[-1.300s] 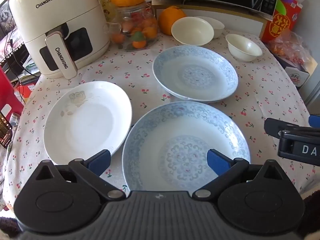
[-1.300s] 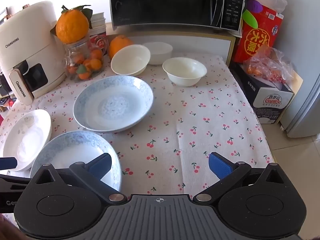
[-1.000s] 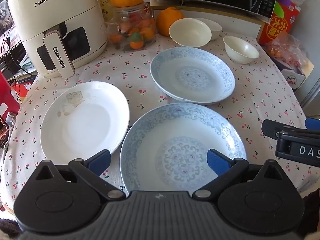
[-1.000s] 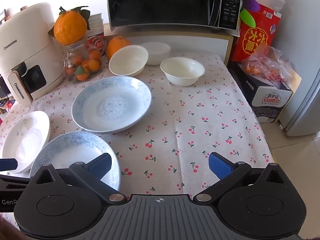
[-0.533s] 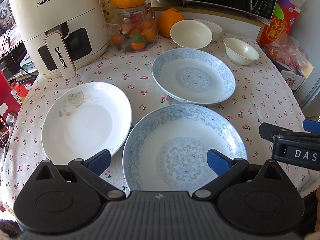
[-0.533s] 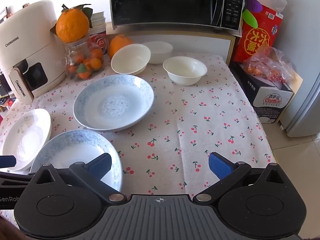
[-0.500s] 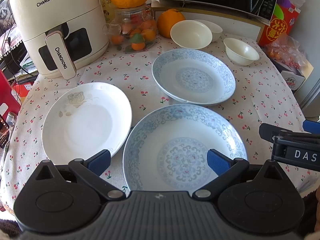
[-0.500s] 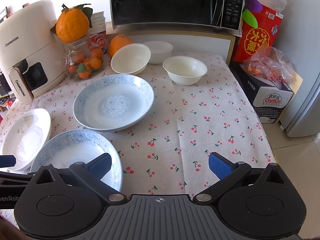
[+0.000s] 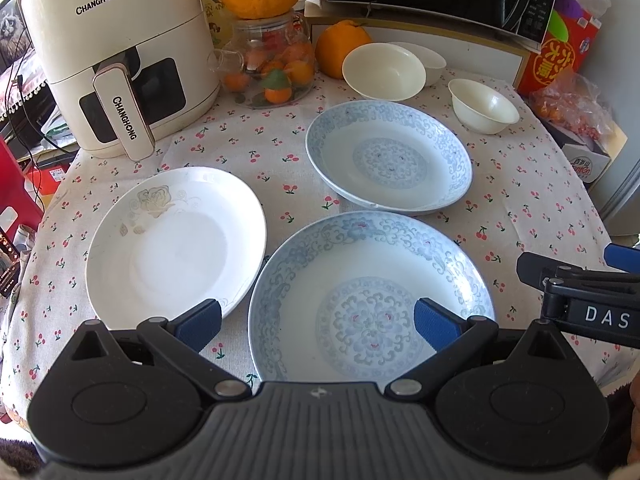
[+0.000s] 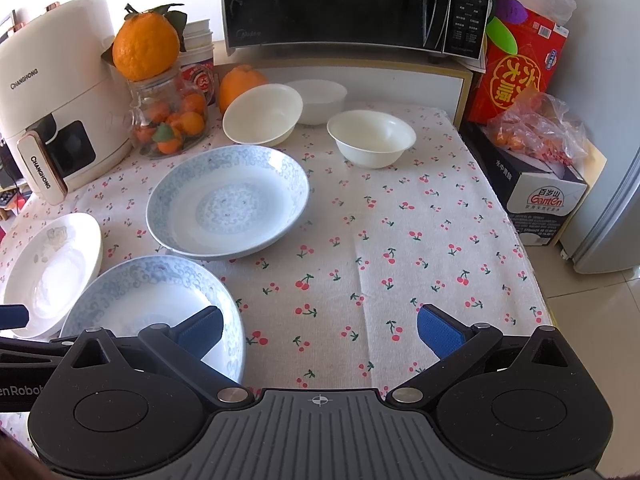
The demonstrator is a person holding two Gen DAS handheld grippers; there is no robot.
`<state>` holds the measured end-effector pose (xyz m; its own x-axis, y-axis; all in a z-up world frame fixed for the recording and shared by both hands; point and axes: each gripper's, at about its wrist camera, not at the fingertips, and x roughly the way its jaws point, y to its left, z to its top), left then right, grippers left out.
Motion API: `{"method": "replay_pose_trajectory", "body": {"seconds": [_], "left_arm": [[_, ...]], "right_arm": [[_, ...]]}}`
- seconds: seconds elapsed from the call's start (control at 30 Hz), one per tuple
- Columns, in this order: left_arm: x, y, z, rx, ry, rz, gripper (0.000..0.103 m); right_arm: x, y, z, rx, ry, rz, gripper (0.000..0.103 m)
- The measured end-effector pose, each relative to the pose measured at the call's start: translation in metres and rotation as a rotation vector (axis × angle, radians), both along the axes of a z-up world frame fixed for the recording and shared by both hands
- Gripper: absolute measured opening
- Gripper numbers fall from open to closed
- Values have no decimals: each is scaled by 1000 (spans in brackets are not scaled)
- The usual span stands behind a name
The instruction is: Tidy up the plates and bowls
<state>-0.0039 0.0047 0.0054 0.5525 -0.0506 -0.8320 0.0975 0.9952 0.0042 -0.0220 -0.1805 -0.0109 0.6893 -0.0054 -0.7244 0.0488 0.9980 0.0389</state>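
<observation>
- Vs 1.3 s ago: barely any change. Plates and bowls sit where they were; the left view has only drifted a little, and the right gripper's arm at its right edge has crept slightly inward.
- Left gripper (image 9: 316, 322): fingers spread wide, holding nothing, hovering over the near edge of the near blue plate (image 9: 370, 300).
- Right gripper (image 10: 318, 328): also spread wide and empty, over bare cherry-print cloth (image 10: 420, 240); its left finger overlaps the near blue plate's right rim in view.
- Near blue plate: front centre of the table, flat, face up. Round, so no long axis.
- Far blue plate (image 9: 390, 158): just behind it, rims close, looks slightly tilted, right-hand rim lifted off the cloth.
- White plate (image 9: 176, 242): left of the near blue one, rims almost touching, flat, flower print toward the back left.
- Three white bowls at the back, all mouth up: big bowl (image 9: 384, 72) leaning toward the camera against a second bowl (image 9: 430, 60) behind it; small bowl (image 9: 484, 106) stands apart to the right.
- Behind: air fryer (image 9: 120, 52) back left, glass jar (image 9: 272, 68) of oranges beside it, microwave (image 10: 352, 4) on a shelf.
</observation>
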Motion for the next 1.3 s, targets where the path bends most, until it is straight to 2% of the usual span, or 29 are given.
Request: {"method": "replay_pose_trajectory", "body": {"seconds": [1.3], "left_arm": [[2,3,2,15,-13,12,103]], "right_arm": [[1,1,-2,-7,12,4,103]]}}
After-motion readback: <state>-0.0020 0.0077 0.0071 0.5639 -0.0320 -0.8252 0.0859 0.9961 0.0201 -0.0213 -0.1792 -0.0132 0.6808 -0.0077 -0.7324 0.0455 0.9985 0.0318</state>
